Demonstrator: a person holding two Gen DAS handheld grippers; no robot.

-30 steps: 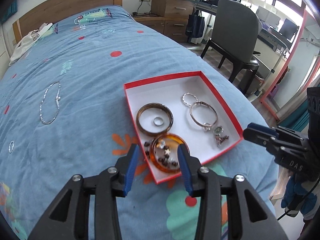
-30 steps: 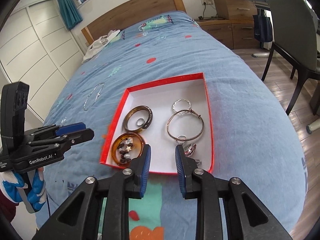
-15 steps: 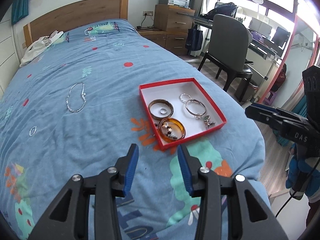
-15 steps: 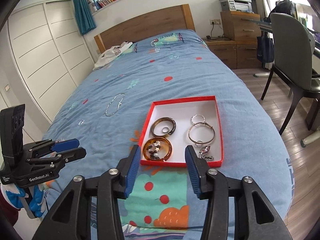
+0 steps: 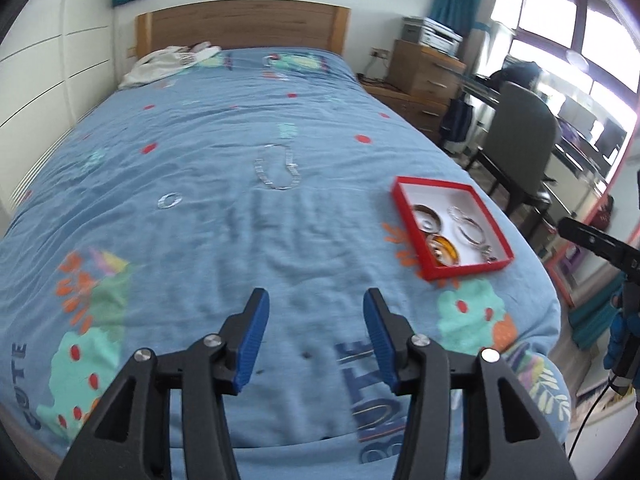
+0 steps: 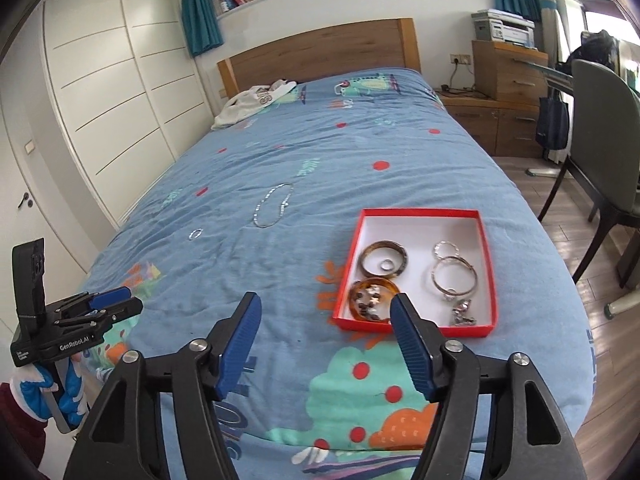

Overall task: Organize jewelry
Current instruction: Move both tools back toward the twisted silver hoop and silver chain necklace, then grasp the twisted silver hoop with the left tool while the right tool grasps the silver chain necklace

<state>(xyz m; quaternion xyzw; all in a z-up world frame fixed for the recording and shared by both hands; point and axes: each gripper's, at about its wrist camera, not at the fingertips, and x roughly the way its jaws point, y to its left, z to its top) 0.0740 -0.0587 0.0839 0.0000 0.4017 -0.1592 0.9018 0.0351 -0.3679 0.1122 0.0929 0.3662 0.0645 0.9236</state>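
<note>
A red box [image 5: 401, 200] [image 6: 487, 248] with a white inside sits on the blue bed cover and holds bangles, rings and small charms. A silver chain necklace [image 5: 276, 170] [image 6: 273, 205] and a small silver ring [image 5: 169, 200] [image 6: 195, 234] lie loose on the cover, left of the box. My left gripper [image 5: 315, 314] is open and empty over the foot of the bed. My right gripper [image 6: 325, 320] is open and empty, just in front of the box. The left gripper also shows in the right wrist view [image 6: 108, 304].
A white garment [image 6: 252, 100] lies by the wooden headboard [image 6: 320, 52]. A grey chair [image 6: 604, 148] and wooden drawers [image 6: 508, 80] stand right of the bed. White wardrobe doors [image 6: 100, 100] line the left wall.
Both grippers have pulled back from the box toward the foot of the bed and their jaws have opened wider. The left view has swung left toward the loose necklace and ring.
</note>
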